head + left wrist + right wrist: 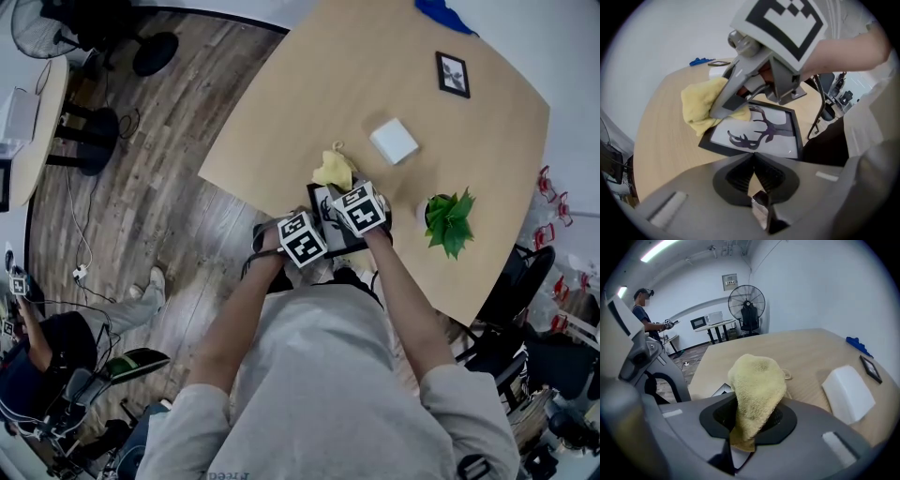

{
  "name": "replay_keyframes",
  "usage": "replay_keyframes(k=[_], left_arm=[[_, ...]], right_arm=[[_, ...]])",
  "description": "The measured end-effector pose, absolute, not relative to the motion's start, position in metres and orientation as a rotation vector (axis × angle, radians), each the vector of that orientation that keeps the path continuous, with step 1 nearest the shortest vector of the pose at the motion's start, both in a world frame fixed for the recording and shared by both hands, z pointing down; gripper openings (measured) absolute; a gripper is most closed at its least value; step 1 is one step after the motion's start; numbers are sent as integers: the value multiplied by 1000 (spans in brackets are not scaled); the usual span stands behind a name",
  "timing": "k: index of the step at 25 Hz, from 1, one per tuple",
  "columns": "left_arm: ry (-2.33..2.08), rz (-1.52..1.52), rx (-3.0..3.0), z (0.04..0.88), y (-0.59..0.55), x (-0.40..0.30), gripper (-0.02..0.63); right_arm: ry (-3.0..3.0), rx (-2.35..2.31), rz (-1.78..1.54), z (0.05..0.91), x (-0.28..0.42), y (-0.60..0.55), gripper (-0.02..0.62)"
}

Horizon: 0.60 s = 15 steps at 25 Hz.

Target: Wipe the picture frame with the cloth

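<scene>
A black picture frame with an antler print lies flat at the near edge of the wooden table. My left gripper is at the frame's near edge, its jaws shut on that edge. A yellow cloth is pinched in my right gripper, which presses it onto the frame's far left corner. In the right gripper view the cloth bulges out of the shut right gripper, and only a corner of the frame shows. From the head view both grippers cover most of the frame; the cloth pokes out beyond them.
A white box lies just beyond the cloth. A potted green plant stands to the right. A small black frame and a blue object sit at the far side. A person stands across the room by a fan.
</scene>
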<state>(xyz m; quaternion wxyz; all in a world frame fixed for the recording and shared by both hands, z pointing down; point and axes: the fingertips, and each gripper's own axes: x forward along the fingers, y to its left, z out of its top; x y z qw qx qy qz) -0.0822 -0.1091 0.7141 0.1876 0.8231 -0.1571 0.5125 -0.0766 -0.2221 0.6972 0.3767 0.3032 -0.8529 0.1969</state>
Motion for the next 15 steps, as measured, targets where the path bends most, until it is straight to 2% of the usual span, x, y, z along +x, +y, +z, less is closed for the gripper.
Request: replay_keyframes(k=[15], left_arm=[[-400,1400,2348,712,-108,-83,54]], right_arm=[[-2202,516,494,700,-125,-188,77]])
